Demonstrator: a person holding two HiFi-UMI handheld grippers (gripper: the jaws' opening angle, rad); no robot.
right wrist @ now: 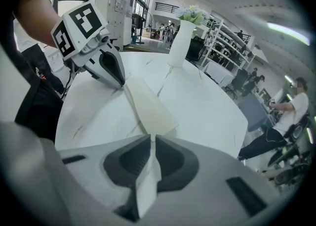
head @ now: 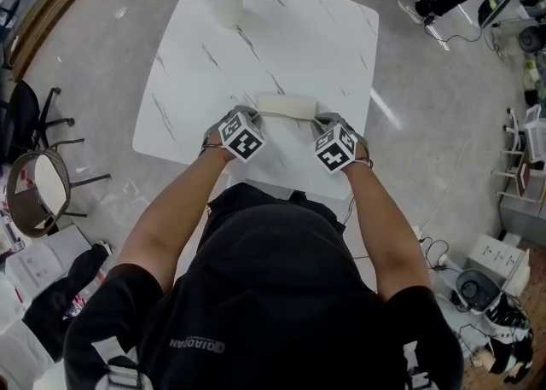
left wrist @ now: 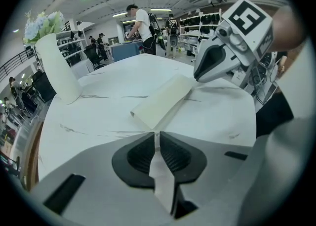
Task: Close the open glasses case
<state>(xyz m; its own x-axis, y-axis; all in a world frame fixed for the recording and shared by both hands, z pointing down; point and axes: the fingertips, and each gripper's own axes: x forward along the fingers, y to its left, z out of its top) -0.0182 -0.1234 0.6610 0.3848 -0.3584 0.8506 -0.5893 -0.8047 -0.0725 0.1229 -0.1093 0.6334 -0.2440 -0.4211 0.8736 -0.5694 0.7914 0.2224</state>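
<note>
My left gripper has its jaws pinched shut on a thin edge of the cream glasses case. My right gripper pinches the opposite end the same way. The case lies between them at the frame's centre on the white desk. A vase stands near the top.

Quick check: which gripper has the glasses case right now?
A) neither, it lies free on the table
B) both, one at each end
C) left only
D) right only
B: the left gripper has its jaws shut on one end of the glasses case, and the right gripper has its jaws shut on the other end.
</note>
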